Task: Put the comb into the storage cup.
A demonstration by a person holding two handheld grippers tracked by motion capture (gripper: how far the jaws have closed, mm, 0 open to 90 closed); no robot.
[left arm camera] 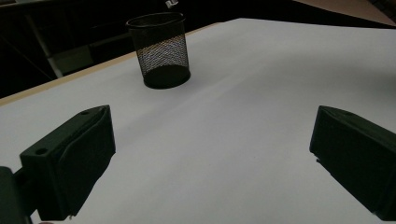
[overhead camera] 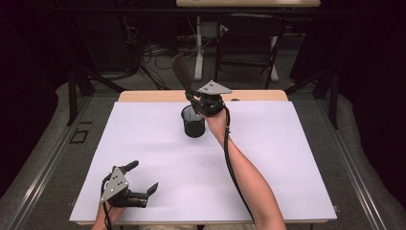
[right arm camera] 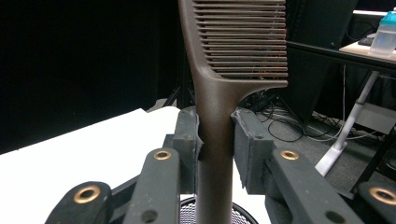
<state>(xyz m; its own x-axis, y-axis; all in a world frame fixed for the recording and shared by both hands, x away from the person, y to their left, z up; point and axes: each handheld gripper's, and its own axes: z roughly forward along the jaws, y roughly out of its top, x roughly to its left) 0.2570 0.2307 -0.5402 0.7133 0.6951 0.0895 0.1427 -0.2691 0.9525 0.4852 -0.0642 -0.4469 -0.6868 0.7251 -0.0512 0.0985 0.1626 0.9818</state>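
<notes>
both grippers were black, built of jointed link arms ending in 2 blocky jaws. the left gripper [overhead camera: 141, 178] carried a grey 3-cornered plate [overhead camera: 115, 182] on top, dotted with small dark screws, and a black cable looped from its rear. its jaws in the left gripper view were matte black wedges with small round holes near the edge. the right gripper [overhead camera: 191, 92] bore the same grey plate [overhead camera: 214, 87], and a black cable [overhead camera: 231, 163] trailed along the forearm. in the right gripper view its link arms showed brass-coloured ringed pivots [right arm camera: 162, 154] and dark grey jaw pads. both forearms were bare, with no sleeves.
</notes>
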